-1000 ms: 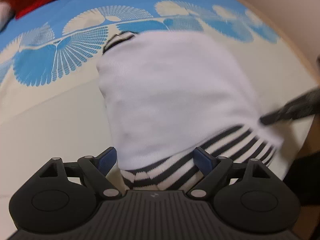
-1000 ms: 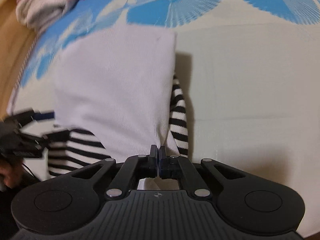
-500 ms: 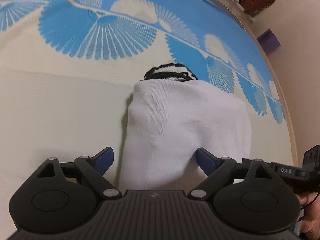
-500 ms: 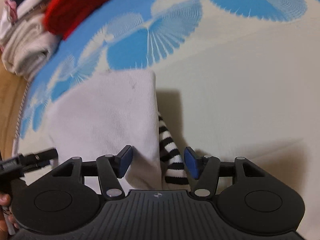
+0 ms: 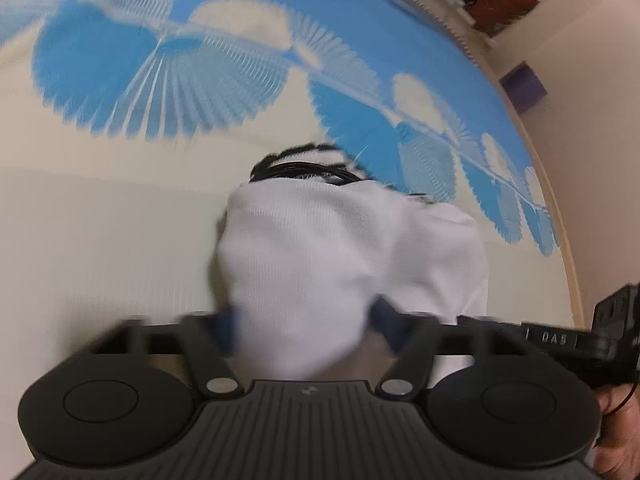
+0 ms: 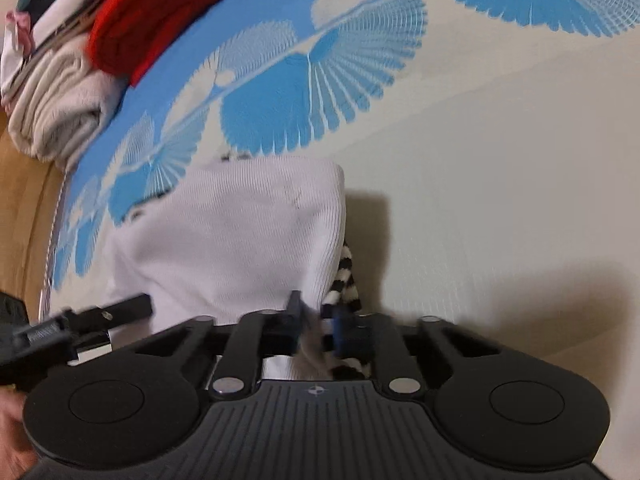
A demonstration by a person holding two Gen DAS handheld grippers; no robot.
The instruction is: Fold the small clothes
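A small white garment (image 5: 344,252) with black-and-white striped trim (image 5: 304,164) lies folded on the patterned cloth. It also shows in the right wrist view (image 6: 240,236), with a striped sleeve (image 6: 344,280) at its right edge. My left gripper (image 5: 306,324) is still fairly wide, its blurred blue pads on either side of the garment's near edge. My right gripper (image 6: 318,324) is nearly shut, its jaws pinching the white and striped near corner. Each gripper shows at the edge of the other's view.
The table is covered by a cream cloth with blue fan shapes (image 6: 312,92). A stack of folded clothes, red (image 6: 152,16) over beige (image 6: 60,108), sits at the far left. The table's edge (image 5: 560,208) curves along the right of the left wrist view.
The right gripper went from shut to open and now closes again on the garment's near corner. The left gripper's jaws have narrowed around the near edge. Both views moved closer and lower.
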